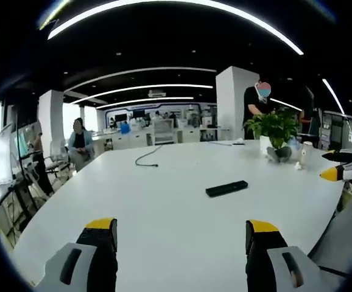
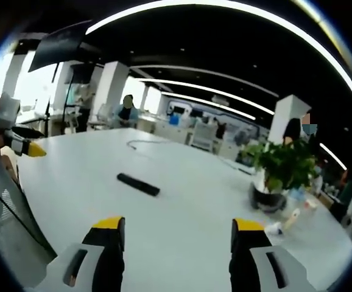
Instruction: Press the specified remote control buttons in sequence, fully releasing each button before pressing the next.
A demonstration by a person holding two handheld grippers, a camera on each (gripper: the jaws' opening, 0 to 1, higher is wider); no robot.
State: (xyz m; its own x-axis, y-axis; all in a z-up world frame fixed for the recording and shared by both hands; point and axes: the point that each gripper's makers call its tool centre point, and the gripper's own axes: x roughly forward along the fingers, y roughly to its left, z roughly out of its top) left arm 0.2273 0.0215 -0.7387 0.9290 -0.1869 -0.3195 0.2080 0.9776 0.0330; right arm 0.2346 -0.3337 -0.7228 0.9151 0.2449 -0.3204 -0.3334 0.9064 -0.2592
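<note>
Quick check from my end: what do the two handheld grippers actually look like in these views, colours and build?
Both match. The left gripper has two black jaws with yellow tips, each set in a light grey housing with a dark slot. The right gripper is the same: black jaws, yellow caps, grey slotted housings. Where each enters the other's view, it shows a yellow tip, a black band and a white body. No cables or sleeves are visible.

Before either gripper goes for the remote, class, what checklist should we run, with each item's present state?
1. Remote in sight on the white table: ok.
2. Left gripper open, holding nothing: ok.
3. Right gripper open, holding nothing: ok.
4. Table bare between fingers and remote: ok.
5. Potted plant and cable stand apart from remote: ok.
6. Button side facing up: cannot tell.
</note>
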